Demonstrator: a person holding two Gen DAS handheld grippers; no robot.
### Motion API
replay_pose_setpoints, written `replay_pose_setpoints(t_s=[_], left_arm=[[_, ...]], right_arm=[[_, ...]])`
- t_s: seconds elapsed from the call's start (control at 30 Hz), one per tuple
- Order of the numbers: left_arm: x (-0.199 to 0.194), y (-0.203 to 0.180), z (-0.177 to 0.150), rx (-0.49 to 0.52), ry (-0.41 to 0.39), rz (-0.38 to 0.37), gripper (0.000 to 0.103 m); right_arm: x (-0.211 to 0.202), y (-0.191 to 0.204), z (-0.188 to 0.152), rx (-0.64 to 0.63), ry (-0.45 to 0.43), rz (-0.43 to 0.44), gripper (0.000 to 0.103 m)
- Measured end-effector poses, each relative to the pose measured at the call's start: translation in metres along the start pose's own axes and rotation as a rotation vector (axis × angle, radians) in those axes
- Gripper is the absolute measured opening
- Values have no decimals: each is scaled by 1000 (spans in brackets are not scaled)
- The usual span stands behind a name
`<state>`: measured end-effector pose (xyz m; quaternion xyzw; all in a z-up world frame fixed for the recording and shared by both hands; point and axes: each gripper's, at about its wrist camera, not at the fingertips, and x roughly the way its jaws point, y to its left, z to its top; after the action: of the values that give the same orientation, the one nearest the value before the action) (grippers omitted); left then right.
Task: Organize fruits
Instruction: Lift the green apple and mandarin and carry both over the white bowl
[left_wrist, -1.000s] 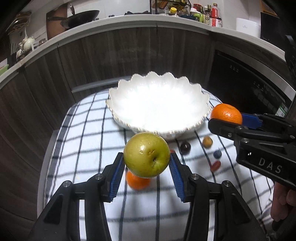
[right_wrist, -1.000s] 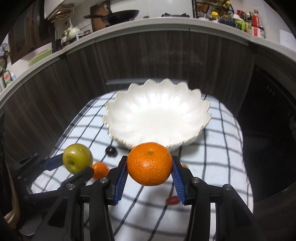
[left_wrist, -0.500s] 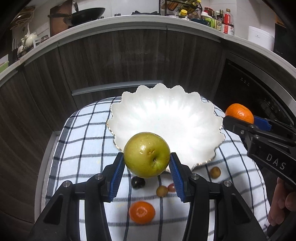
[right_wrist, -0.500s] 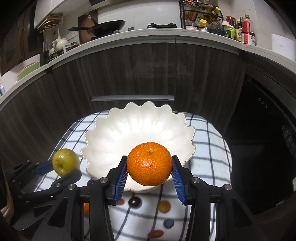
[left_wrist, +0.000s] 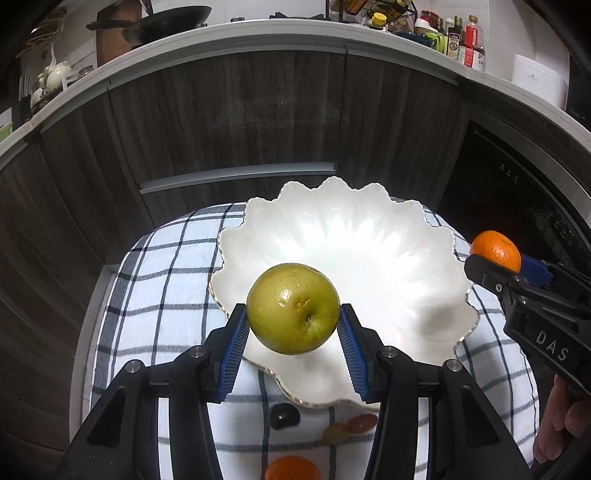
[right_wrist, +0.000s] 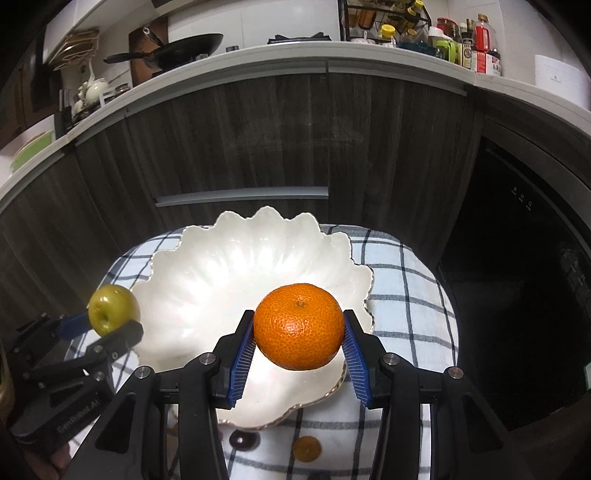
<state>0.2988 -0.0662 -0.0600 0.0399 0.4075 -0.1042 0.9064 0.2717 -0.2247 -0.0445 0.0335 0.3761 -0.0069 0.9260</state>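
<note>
Both tongs are loaded: left gripper (left_wrist: 293, 325) is clamped on a green apple (left_wrist: 293, 308), right gripper (right_wrist: 299, 332) is clamped on an orange (right_wrist: 298, 326), blue pads (left_wrist: 233, 350) pressing each fruit at its sides. Each fruit hangs in the air over the near part of the white scalloped bowl (left_wrist: 236, 236), which sits empty on a checked cloth (left_wrist: 147, 280); apple toward the bowl's left side, orange toward its right. Risks, largest first. (1) Bowl: it looks like thin glazed ware with a fluted rim, and both fruits appear to hang well clear of its floor; letting go from this height could chip it or shift it on the cloth, which looks soft and bulges at the edges. (2) Apple: heavy, smooth and glossy, held only across its widest part; any tilt or jolt could let it slip out early, strike the rim and roll off the cloth. Lower before releasing. (3) Orange: softer skin, grips better, but if both fruits drop together they may knock each other and one may bounce out over the low near rim. Stagger the releases. (4) Gripper clash: the two tools converge on one bowl, so jaws spreading side by side could touch. (5) Small fruits (left_wrist: 284, 416) lie on the cloth just in front of the bowl, with a second orange (left_wrist: 292, 468) nearer; a nudged bowl or a low pass could scatter them.
</note>
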Motion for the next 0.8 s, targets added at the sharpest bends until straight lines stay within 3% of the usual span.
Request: replay_pose_setpoints(t_s=[0.43, 0.8], left_arm=[[47, 3, 9, -9, 89, 6, 48], [59, 3, 5, -9, 118, 4, 49]], right_arm=[[45, -5, 2, 17, 71, -35, 47], [62, -4, -3, 8, 120, -29, 47]])
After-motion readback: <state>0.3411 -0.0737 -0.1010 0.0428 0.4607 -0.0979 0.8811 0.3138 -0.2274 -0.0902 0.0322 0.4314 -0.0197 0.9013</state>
